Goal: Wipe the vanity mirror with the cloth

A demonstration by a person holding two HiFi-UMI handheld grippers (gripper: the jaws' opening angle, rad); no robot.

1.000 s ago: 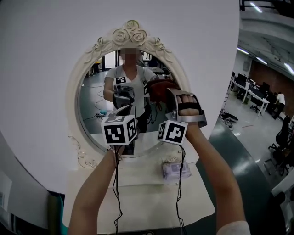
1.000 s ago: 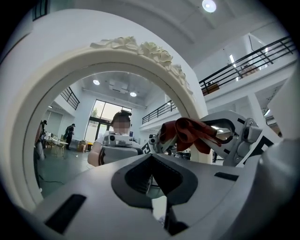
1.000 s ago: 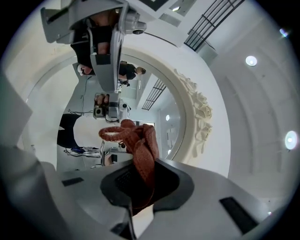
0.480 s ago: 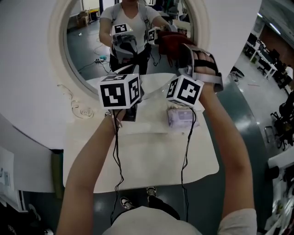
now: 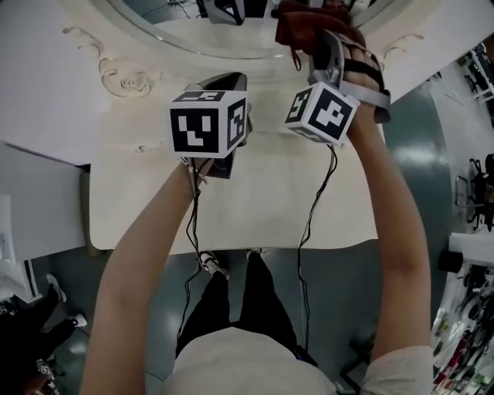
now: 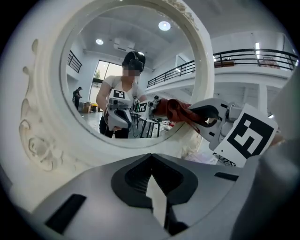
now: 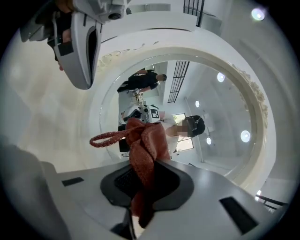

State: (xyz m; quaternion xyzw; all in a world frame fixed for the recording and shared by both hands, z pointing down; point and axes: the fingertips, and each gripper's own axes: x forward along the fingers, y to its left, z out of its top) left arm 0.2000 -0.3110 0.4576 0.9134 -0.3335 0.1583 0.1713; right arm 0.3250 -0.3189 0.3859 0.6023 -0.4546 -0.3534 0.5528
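Observation:
The vanity mirror has an ornate cream frame [image 5: 123,73] and round glass [image 6: 136,65], standing at the back of a cream table [image 5: 255,200]. Only its lower rim shows in the head view. My right gripper [image 5: 324,50] is shut on a dark red cloth [image 5: 309,19], which it holds up against the lower right part of the glass. In the right gripper view the cloth [image 7: 146,150] bunches out of the jaws of the right gripper [image 7: 140,206], with a loop hanging left. My left gripper [image 5: 225,83] hovers low before the frame's bottom; its own view shows the left gripper [image 6: 153,187] shut on nothing.
A pale packet [image 6: 206,157] lies on the table under the right gripper. The table's front edge [image 5: 231,245] is near the person's legs and shoes [image 5: 210,266]. A white wall panel [image 5: 38,92] runs behind and to the left. Grey floor [image 5: 417,162] lies to the right.
The head view has swung steeply down, so the mirror slid up to the top edge and the table and legs came into view. Both grippers stay low by the mirror, with the cloth still held.

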